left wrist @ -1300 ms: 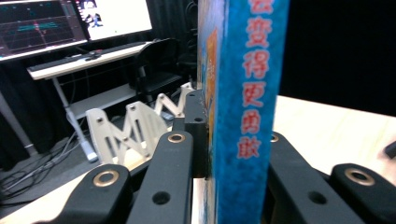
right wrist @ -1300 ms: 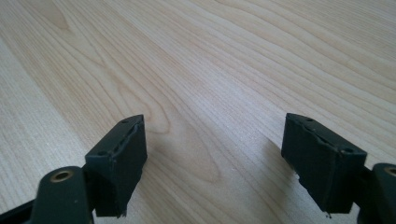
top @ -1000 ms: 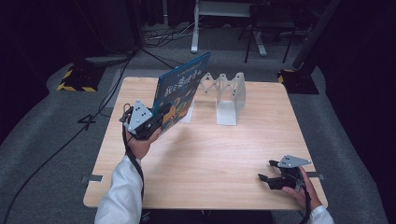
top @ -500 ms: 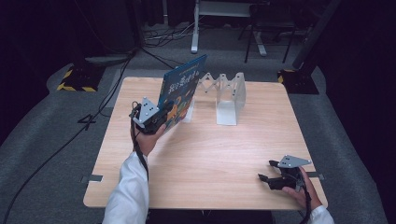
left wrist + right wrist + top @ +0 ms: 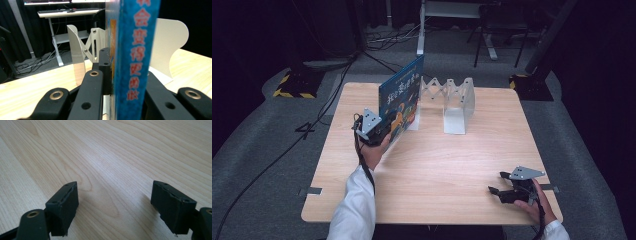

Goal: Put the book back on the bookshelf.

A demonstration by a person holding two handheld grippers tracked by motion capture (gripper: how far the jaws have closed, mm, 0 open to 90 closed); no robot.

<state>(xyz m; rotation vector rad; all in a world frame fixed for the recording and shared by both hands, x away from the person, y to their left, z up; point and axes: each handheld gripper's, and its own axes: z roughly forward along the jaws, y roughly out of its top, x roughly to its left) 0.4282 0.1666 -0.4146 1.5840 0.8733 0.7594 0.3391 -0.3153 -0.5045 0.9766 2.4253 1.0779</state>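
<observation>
Book (image 5: 401,95) standing up near the far left of the bench (image 5: 437,165), just left of the rack (image 5: 447,102) by the far edge, left tongs (image 5: 379,132) at the book's near end, right tongs (image 5: 497,192) by the near right corner

- The table (image 5: 437,165) is pale wood, smooth and matt.
- The book (image 5: 401,95) has a glossy blue paper cover.
- The rack (image 5: 457,100) looks like smooth white-painted metal.
- The right gripper (image 5: 113,206) looks like matt black plastic.

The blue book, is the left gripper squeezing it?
Touching. In the left gripper view, the left gripper has both black jaws pressed against the blue book.
</observation>
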